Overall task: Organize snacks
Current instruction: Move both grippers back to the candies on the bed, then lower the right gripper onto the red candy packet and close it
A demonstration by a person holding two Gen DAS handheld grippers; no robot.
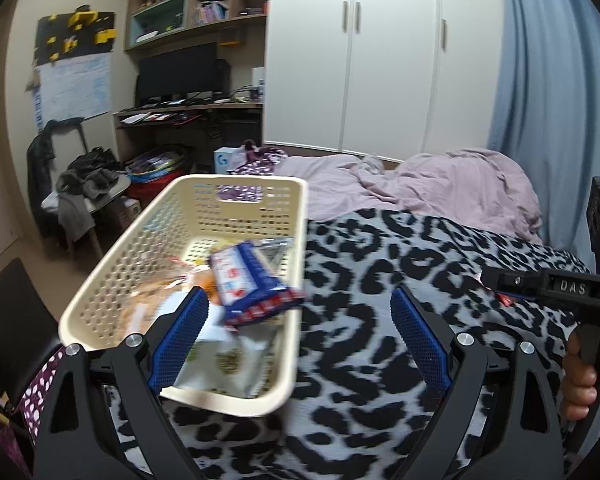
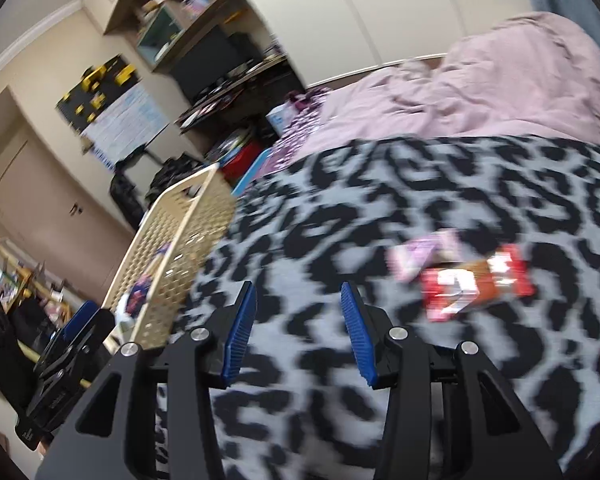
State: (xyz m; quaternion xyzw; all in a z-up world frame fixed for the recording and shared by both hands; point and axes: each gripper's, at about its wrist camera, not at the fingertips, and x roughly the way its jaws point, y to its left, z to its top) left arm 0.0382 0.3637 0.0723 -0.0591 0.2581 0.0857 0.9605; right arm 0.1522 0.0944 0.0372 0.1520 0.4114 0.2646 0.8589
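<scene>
In the left wrist view, the left gripper [image 1: 300,332] fills the lower frame with its blue-padded jaws spread wide and nothing between them. Left of centre sits the cream perforated plastic basket [image 1: 112,280] on the grey-and-black leopard-print blanket [image 1: 380,280]. A blue-and-white snack packet with red lettering [image 1: 252,284] is blurred just above the basket's right rim, touching neither pad — it looks to be dropping in, on top of a pale green-and-white snack bag [image 1: 224,364] and orange wrappers already inside. At the right edge a hand [image 1: 580,376] grips the handle of the other tool.

In the right wrist view, the right gripper [image 2: 298,332] is at lower centre, jaws parted and empty, over the blanket. To the right of centre, well apart from the basket at mid-left, lie a red-and-brown snack packet with white print [image 2: 476,284] and, touching its upper left, a pink-and-white wrapper [image 2: 420,256]; both are smeared by motion.

The step in hand appears to be fetching those two. I would swing right, centre the pads over the red packet's short axis, press lightly into the soft blanket, and close on the packet alone — not on the fabric or the pink wrapper.
</scene>
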